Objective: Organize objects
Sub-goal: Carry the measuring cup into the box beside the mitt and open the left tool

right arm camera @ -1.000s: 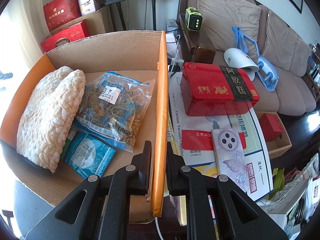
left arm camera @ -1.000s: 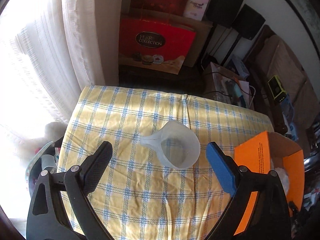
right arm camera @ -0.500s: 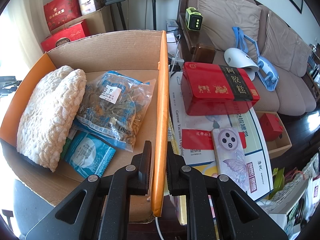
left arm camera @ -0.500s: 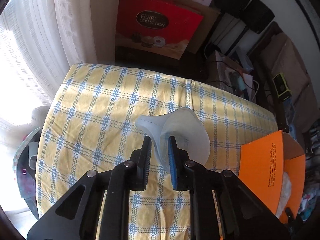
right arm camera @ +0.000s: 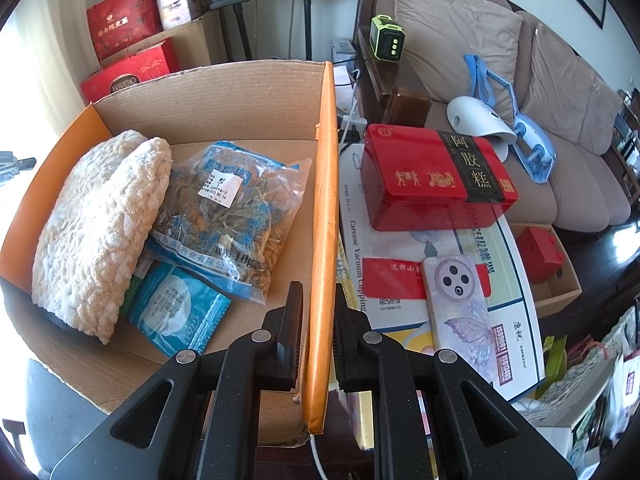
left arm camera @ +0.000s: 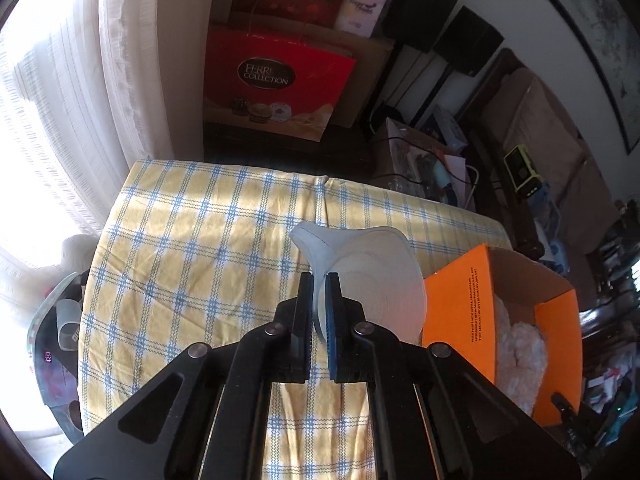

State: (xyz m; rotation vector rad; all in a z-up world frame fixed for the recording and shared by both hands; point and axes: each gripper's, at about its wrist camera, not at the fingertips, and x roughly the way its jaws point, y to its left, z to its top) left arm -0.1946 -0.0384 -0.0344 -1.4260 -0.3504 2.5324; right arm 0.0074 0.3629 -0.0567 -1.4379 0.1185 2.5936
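"COLLECTION" on red gift bag [left arm camera: 276,80]; "Carezoe" on white box [right arm camera: 404,280].

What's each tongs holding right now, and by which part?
Left tongs grip the plastic cup by its near wall, beside the spout. Right tongs clamp the box by its orange side wall.

- We count one translucent plastic measuring cup [left arm camera: 372,276] with a spout.
- We count one orange cardboard box [right arm camera: 320,216].
- Inside it we see one cream fluffy towel [right arm camera: 100,236], one clear bag of dried herbs [right arm camera: 236,216] and one blue foil sachet [right arm camera: 176,316]; possibly more lies hidden beneath the towel.
- We count one red rectangular tin [right arm camera: 436,180].
- We count one phone in a lilac butterfly case [right arm camera: 460,308].
- We count two black two-finger grippers, left [left arm camera: 319,316] and right [right arm camera: 318,328].
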